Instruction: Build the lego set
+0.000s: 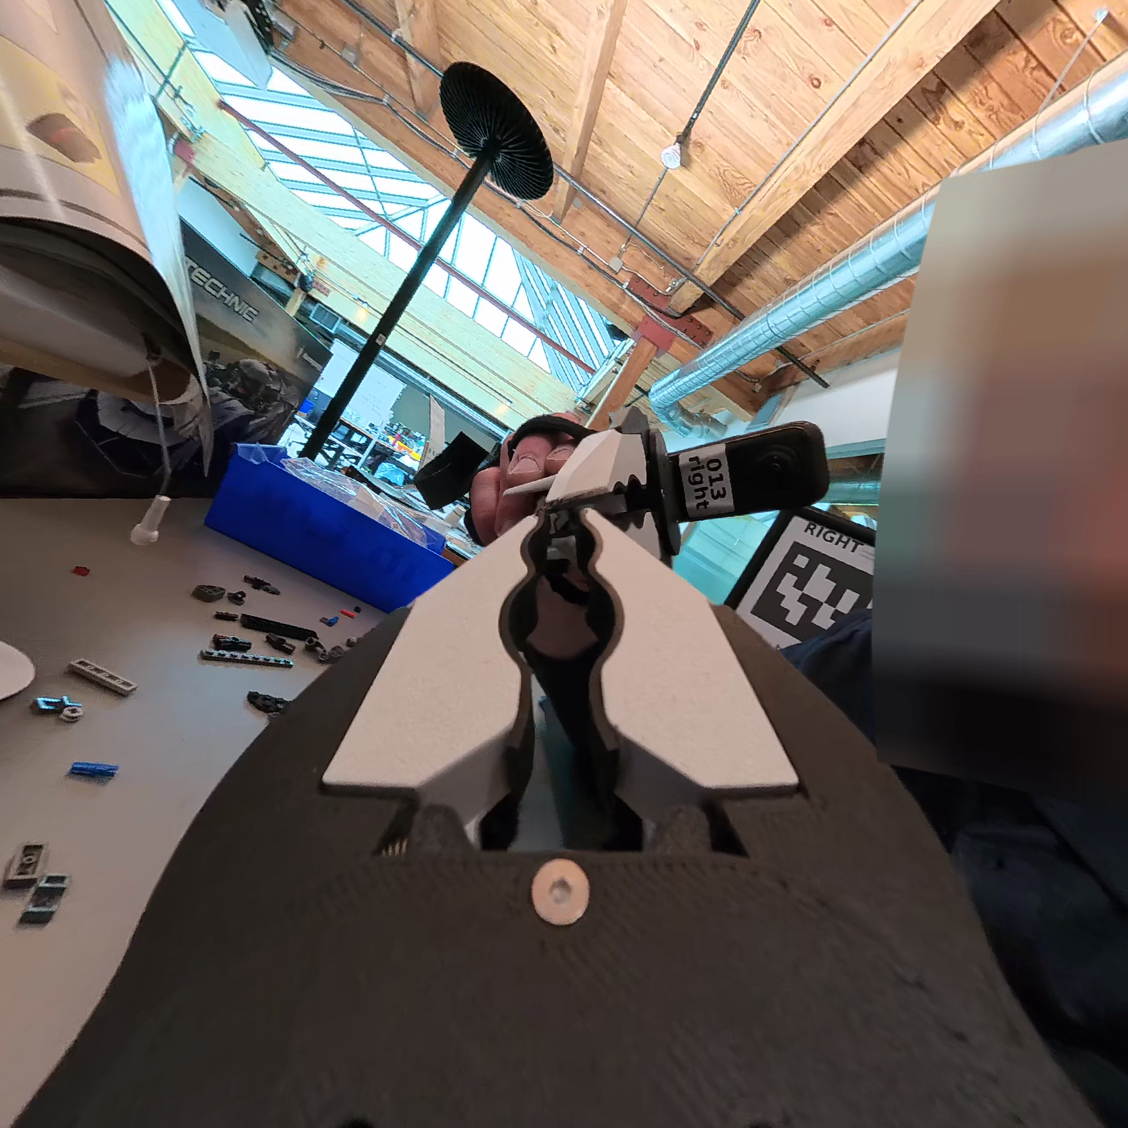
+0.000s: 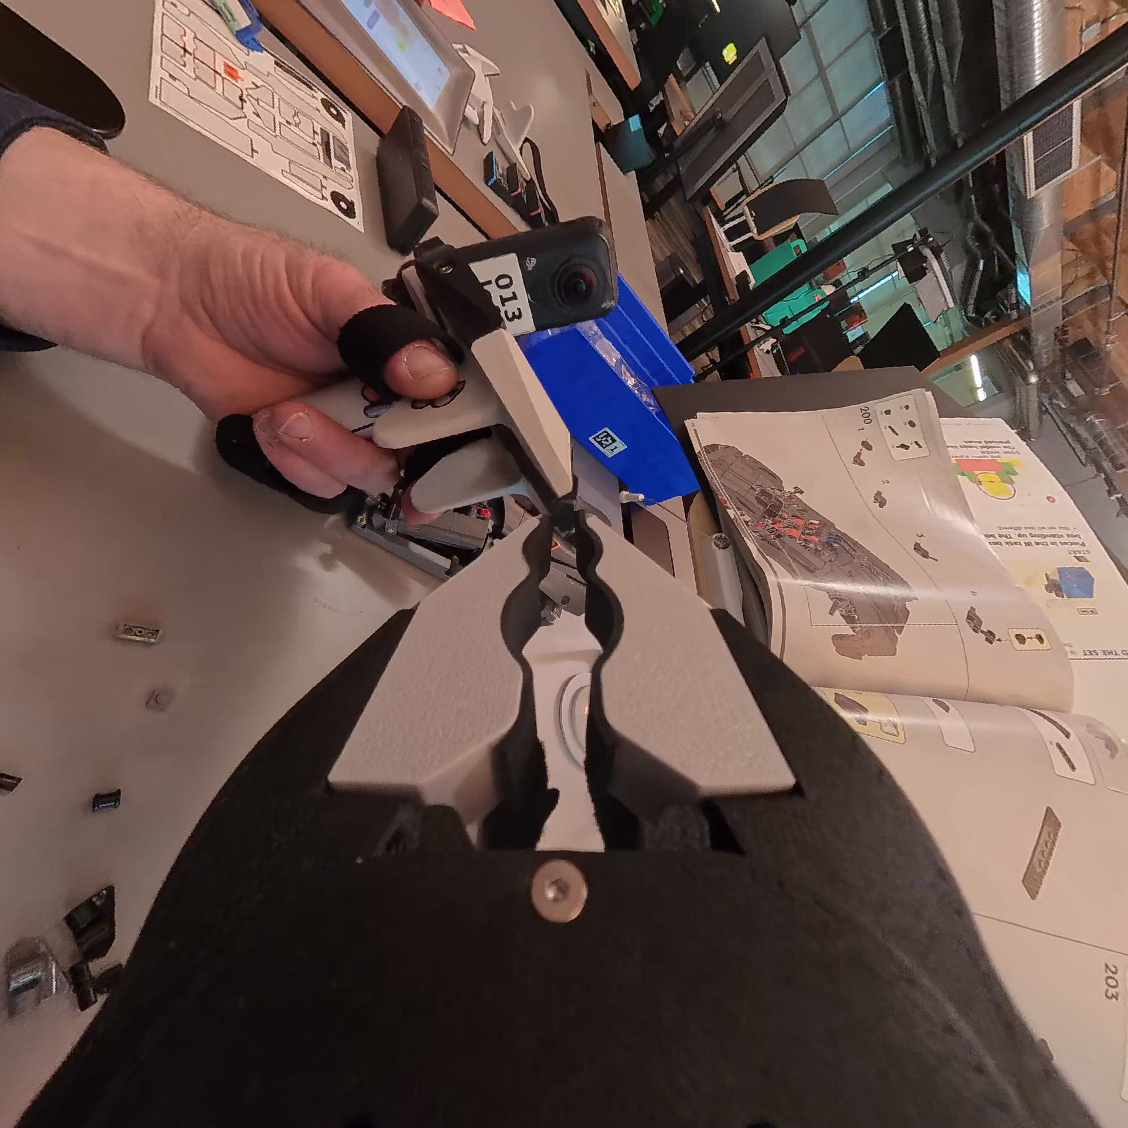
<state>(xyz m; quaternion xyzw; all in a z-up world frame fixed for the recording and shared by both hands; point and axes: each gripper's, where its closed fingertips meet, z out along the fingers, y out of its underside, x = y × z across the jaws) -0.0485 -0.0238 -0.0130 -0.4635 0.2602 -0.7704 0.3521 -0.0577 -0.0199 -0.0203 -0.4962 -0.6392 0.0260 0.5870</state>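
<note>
Left tongs [image 1: 560, 519] and right tongs [image 2: 558, 513] pinching small dark piece [image 2: 563, 509]

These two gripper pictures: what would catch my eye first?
Dead centre in both views, the two grippers meet tip to tip: the left gripper and the right gripper pinch together over a small dark lego piece. Behind sits a blue bin; the open instruction booklet lies right of it.

A workshop: timber-beamed ceiling [image 1: 702, 91], bare metal ducting [image 1: 854, 274], skylights [image 1: 342, 146], and cluttered workbenches [image 1: 366, 436] behind.
</note>
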